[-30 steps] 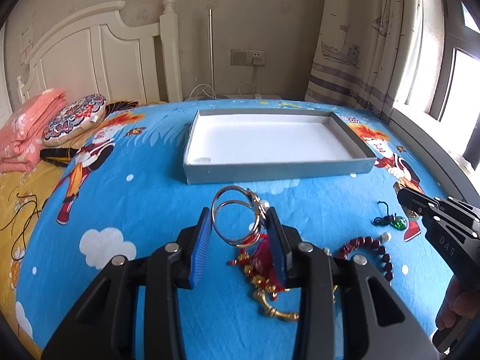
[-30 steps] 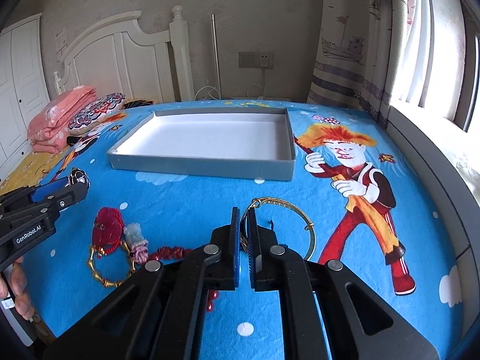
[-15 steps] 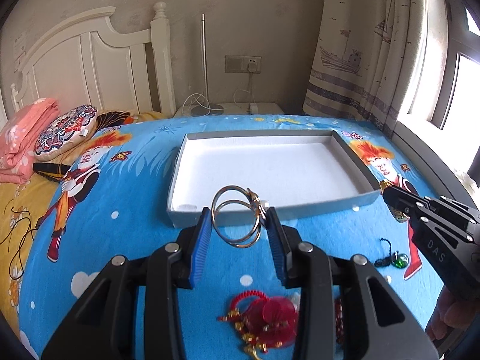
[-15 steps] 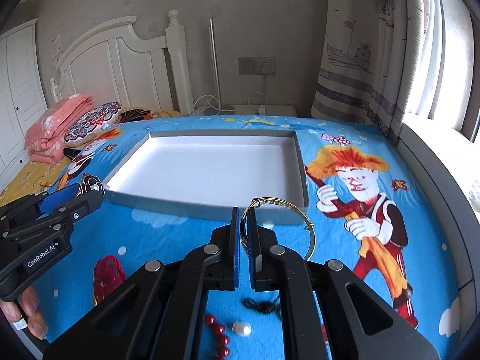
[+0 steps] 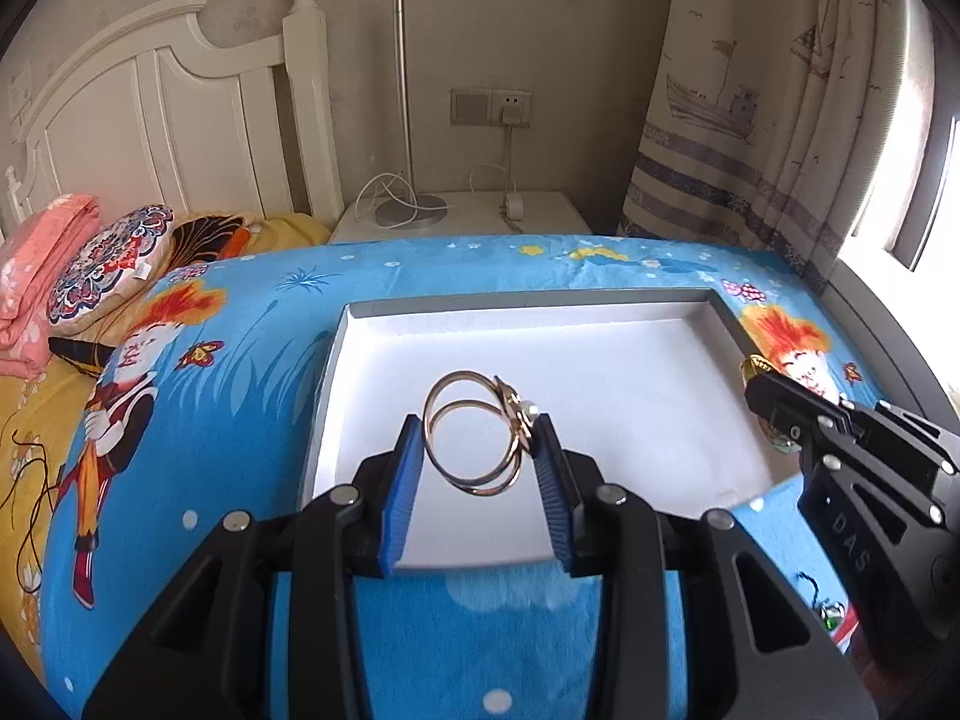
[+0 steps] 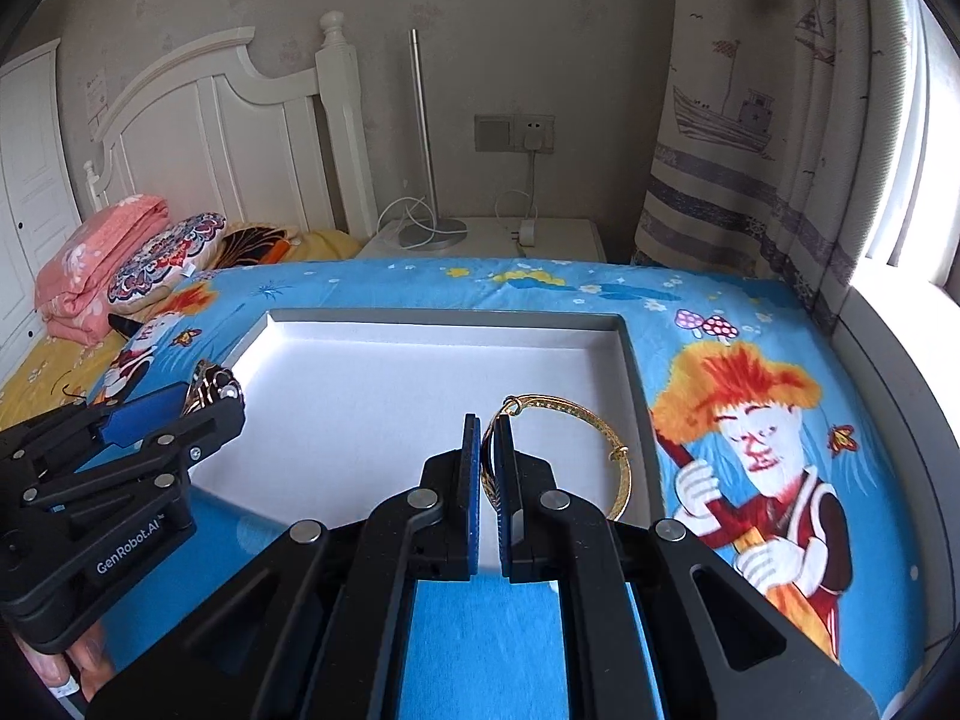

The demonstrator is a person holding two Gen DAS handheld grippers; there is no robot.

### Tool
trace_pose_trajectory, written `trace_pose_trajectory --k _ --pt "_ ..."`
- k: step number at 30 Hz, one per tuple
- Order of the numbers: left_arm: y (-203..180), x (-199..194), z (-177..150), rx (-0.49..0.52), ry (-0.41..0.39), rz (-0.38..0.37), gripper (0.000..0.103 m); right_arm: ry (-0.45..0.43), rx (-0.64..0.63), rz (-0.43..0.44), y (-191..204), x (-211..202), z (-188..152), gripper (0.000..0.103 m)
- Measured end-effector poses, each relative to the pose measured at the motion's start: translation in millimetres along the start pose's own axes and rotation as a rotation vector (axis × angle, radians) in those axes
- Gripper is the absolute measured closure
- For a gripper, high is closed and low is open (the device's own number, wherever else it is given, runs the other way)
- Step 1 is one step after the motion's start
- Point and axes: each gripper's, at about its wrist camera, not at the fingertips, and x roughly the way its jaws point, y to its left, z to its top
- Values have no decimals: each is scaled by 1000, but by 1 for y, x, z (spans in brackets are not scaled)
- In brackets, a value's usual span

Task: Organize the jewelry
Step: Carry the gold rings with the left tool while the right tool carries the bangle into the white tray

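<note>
Left tongs point(image 5: 477, 450) pinched a double ring point(image 5: 474, 432) over the white tray point(image 5: 630, 384); right tongs point(image 6: 487, 450), pressed together, gripped a gold bangle point(image 6: 576, 420) above the tray's right side; step: delivery; next, seemingly, lowering and releasing both.

Our left tongs point(image 5: 477, 453) point forward and down, blue pads partly closed, pinching a bangle point(image 5: 474, 438). Our right tongs point(image 6: 487, 456), angled likewise, are clamped nearly shut on a bracelet point(image 6: 576, 420). Both sit side by side.
</note>
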Motion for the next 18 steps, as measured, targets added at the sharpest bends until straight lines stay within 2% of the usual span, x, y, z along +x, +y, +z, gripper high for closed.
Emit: trace_pose_trajectory --k 9,18 --pt "0 47 13 5 74 8 67 79 11 -19 -1 49 8 96" --pt "1 72 9 4 143 2 67 138 15 -39 -5 72 6 96"
